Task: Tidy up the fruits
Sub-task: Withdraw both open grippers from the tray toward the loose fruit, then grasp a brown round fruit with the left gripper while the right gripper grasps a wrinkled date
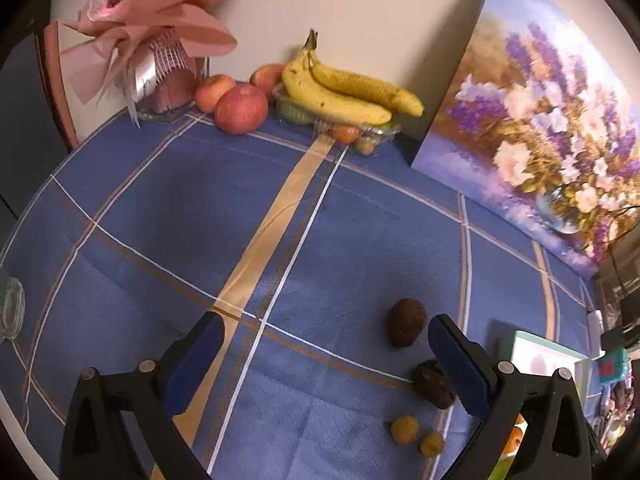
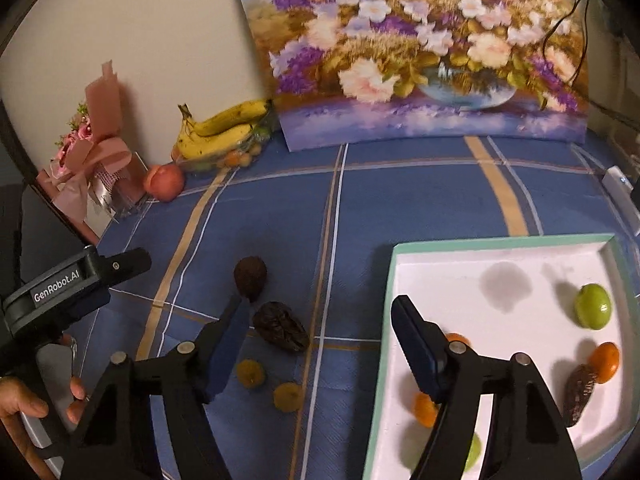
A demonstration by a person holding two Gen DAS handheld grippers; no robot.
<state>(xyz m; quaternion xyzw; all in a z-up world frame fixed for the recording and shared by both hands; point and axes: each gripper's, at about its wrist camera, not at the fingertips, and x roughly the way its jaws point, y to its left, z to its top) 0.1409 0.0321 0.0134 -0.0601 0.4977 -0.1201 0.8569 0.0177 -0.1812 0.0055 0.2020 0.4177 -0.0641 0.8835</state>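
A white tray with a teal rim (image 2: 460,244) lies at the right and holds a green fruit (image 2: 593,306), orange fruits (image 2: 605,362) and a dark wrinkled fruit (image 2: 579,394). On the blue cloth left of it lie a brown round fruit (image 2: 250,277) (image 1: 406,322), a dark wrinkled fruit (image 2: 281,332) (image 1: 433,383) and two small yellow fruits (image 2: 250,373) (image 1: 405,429). My right gripper (image 2: 316,344) is open and empty, over the tray's left edge. My left gripper (image 1: 324,364) is open and empty, just left of the loose fruits.
Bananas (image 1: 344,88) on a clear box of small fruits and three apples (image 1: 241,109) sit at the back by the wall. A pink bouquet (image 1: 152,36) stands at the back left. A flower painting (image 1: 532,120) leans against the wall. A glass (image 1: 10,308) stands at the left edge.
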